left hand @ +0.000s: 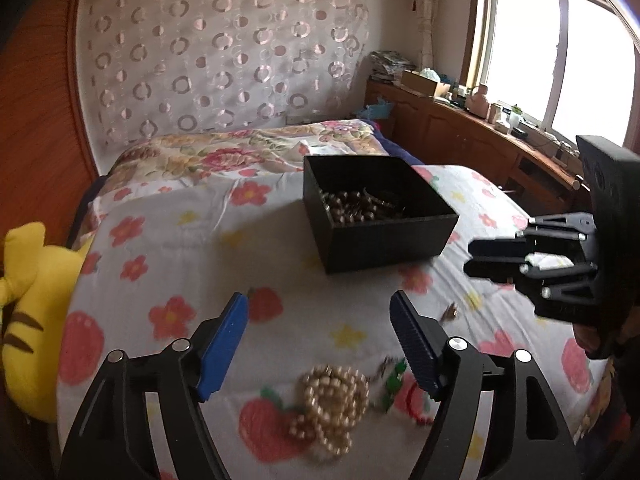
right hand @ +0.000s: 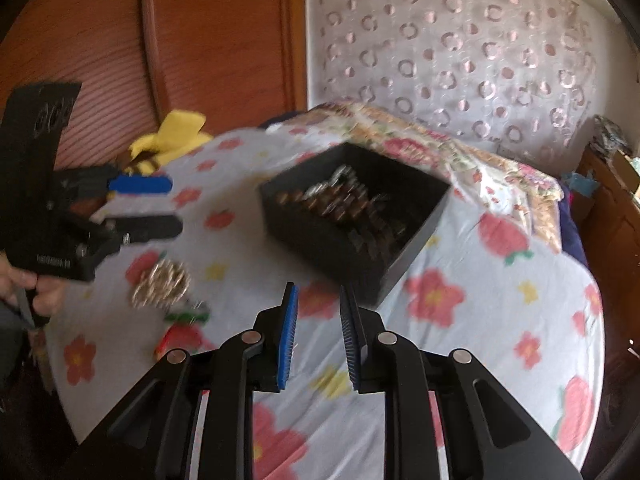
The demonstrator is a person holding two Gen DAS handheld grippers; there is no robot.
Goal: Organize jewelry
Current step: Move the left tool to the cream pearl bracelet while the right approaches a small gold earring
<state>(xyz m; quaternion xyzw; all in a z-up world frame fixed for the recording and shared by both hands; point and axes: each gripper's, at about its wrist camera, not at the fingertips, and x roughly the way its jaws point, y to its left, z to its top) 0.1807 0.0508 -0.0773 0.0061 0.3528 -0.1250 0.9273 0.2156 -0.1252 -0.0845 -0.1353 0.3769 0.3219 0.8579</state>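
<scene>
A black open box (left hand: 380,216) (right hand: 352,220) sits on the floral bedsheet and holds dark brown beads and other jewelry. A pile of pearl beads (left hand: 332,408) (right hand: 162,284) lies on the sheet, with a small green piece (left hand: 394,384) (right hand: 188,314) beside it. A small gold item (left hand: 452,312) lies further right. My left gripper (left hand: 320,316) (right hand: 176,204) is open and empty, hovering just above the pearls. My right gripper (right hand: 318,304) (left hand: 470,258) is open with a narrow gap, empty, near the box's front corner.
A yellow striped plush toy (left hand: 28,312) (right hand: 172,136) lies at the bed's left edge by the wooden headboard. A folded floral quilt (left hand: 248,152) lies behind the box. A cluttered wooden cabinet (left hand: 480,128) stands under the window at right.
</scene>
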